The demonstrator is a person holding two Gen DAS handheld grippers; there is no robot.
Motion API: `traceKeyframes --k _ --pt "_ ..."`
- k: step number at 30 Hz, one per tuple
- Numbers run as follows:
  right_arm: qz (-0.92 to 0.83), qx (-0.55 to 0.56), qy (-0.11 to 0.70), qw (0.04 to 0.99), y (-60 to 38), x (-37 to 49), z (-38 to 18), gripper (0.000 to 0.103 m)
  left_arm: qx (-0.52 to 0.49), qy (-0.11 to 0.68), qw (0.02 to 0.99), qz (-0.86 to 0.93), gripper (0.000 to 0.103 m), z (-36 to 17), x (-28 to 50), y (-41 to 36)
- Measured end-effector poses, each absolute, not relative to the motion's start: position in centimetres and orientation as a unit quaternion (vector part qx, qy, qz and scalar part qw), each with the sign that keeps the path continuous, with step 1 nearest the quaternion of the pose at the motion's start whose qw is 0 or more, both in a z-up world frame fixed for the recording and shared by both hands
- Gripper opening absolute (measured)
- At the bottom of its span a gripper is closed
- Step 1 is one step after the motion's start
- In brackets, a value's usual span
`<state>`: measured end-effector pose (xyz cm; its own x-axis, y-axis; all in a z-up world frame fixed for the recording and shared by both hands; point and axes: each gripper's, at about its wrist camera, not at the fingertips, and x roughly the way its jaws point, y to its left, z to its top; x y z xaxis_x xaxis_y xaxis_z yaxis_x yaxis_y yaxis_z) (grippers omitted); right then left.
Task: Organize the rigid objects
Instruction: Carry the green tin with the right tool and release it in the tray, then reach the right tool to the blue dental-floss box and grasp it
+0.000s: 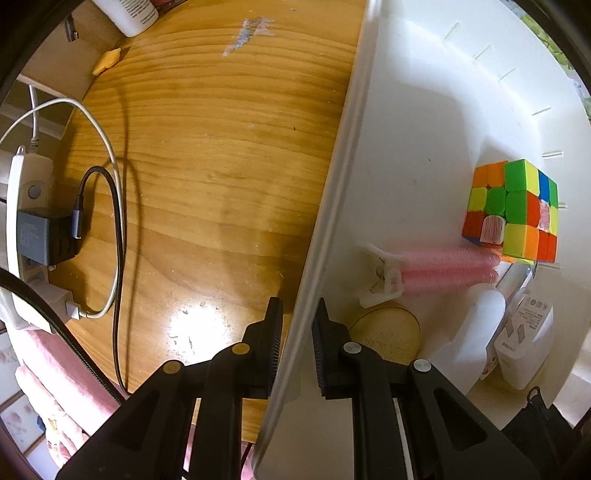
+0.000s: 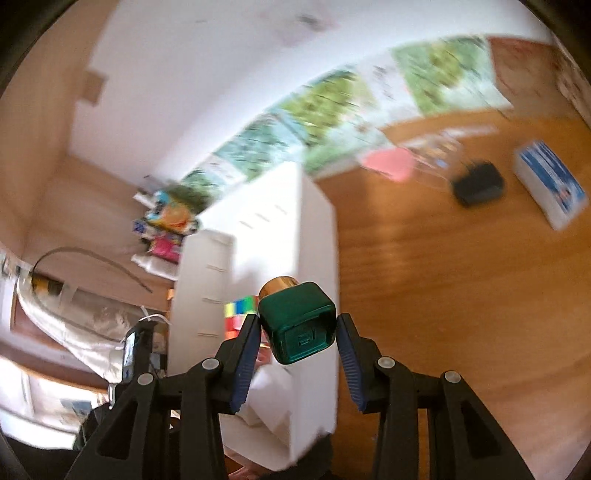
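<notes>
My left gripper points down and is shut on the side wall of a white bin, one finger outside and one inside. In the bin lie a colourful puzzle cube, a pink roller with a white clip, a round beige lid and a white plug adapter. My right gripper is shut on a small dark green bottle with a gold neck, held above the table close to the white bin. The cube shows just behind the fingers. This view is blurred.
Left of the bin on the wooden table sit a white power strip with a dark charger and looped cables. A white bottle stands at the far edge. Further off lie a black object, a blue-white box and a pink item.
</notes>
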<state>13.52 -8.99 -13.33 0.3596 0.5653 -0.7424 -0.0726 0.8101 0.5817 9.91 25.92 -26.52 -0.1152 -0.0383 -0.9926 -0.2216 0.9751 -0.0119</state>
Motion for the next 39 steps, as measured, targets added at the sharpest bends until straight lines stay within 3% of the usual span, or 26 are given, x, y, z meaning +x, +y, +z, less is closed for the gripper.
traceKeyframes --k 23,29,39 --pt "0.362 0.124 0.47 0.795 1.9 13.3 -14.4 0.043 -0.113 0.745 0.649 0.102 0.015 -26.8 10.3 27.3" --pt "0.379 0.072 0.417 0.823 1.0 11.4 -12.2 0.066 -0.12 0.739 0.653 0.116 0.015 -26.7 9.7 27.6" --pt "0.328 -0.008 0.326 0.887 -2.5 9.3 -9.1 0.081 -0.11 0.74 0.653 0.119 0.015 -26.4 9.3 27.3"
